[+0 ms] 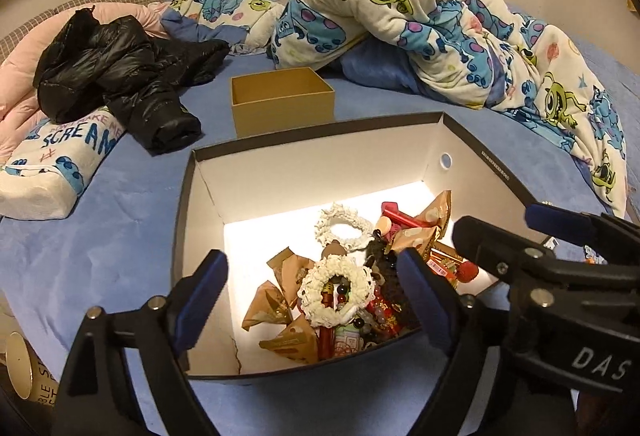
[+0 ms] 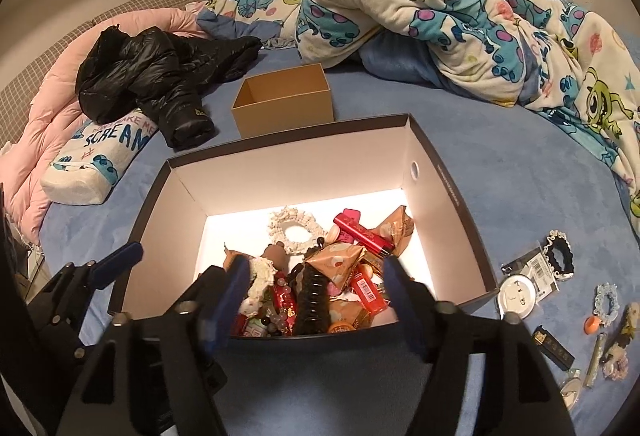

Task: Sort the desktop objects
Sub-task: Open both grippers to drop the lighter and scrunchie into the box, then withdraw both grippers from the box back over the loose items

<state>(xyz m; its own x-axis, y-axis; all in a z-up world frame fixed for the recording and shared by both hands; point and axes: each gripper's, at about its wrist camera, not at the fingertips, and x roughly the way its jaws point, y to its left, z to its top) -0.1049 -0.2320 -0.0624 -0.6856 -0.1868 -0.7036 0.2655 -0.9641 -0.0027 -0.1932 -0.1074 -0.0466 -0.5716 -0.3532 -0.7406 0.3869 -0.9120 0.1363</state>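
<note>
A large black box with white inside (image 1: 320,164) (image 2: 288,176) sits on the blue bed and holds a pile of small items: white scrunchies (image 1: 334,294) (image 2: 294,228), brown snack packets (image 1: 280,276) (image 2: 336,260), red packs (image 2: 362,232) and a black hair claw (image 2: 310,300). My left gripper (image 1: 312,296) is open and empty, hovering over the box's near side. My right gripper (image 2: 312,296) is open and empty above the pile; it also shows at the right in the left wrist view (image 1: 520,236).
A small empty tan box (image 1: 282,100) (image 2: 284,98) stands behind the big box. Loose items lie on the bed to the right: a black scrunchie (image 2: 560,260), a round mirror (image 2: 514,296), a blue scrunchie (image 2: 608,302). A black jacket (image 2: 160,76) and a quilt (image 2: 460,8) lie behind.
</note>
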